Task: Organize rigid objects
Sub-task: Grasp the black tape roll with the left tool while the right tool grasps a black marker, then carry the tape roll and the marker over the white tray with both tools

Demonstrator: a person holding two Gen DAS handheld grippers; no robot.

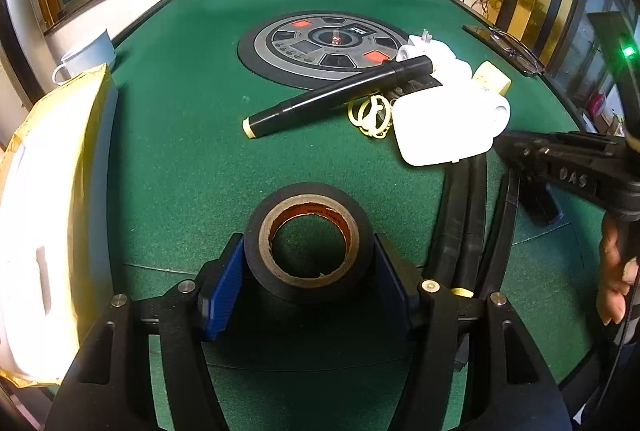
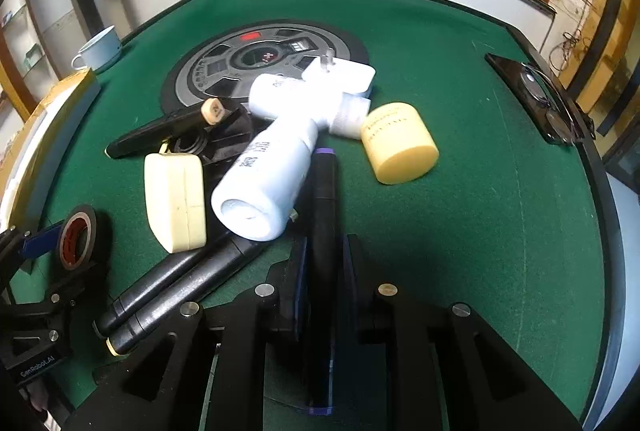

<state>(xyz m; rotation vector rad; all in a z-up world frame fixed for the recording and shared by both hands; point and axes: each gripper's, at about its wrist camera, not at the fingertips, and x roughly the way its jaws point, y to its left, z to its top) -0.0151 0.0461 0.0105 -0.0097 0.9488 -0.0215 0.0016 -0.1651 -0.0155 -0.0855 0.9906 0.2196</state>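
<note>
Marker (image 2: 322,231) in right tool (image 2: 323,271); bottle (image 2: 268,179) touching, jar (image 2: 400,143) near.

Legible markings, as catalogued:

- Left gripper (image 2: 44,259), black body, seen from the right wrist view: white lettering "GenRobot.AI" on its lower housing.
- Right gripper (image 1: 560,207), seen from the left wrist view: raised letters "DAS" on its black side.
- White bottle (image 2: 268,175): a small QR-type code square and lines of print, too fine to read.
- Yellow jar (image 2: 400,143): two lines of dark capitals across its side, blurred, not readable.
- Tape roll (image 1: 308,239): red print on the inner cardboard core, illegible.
</note>
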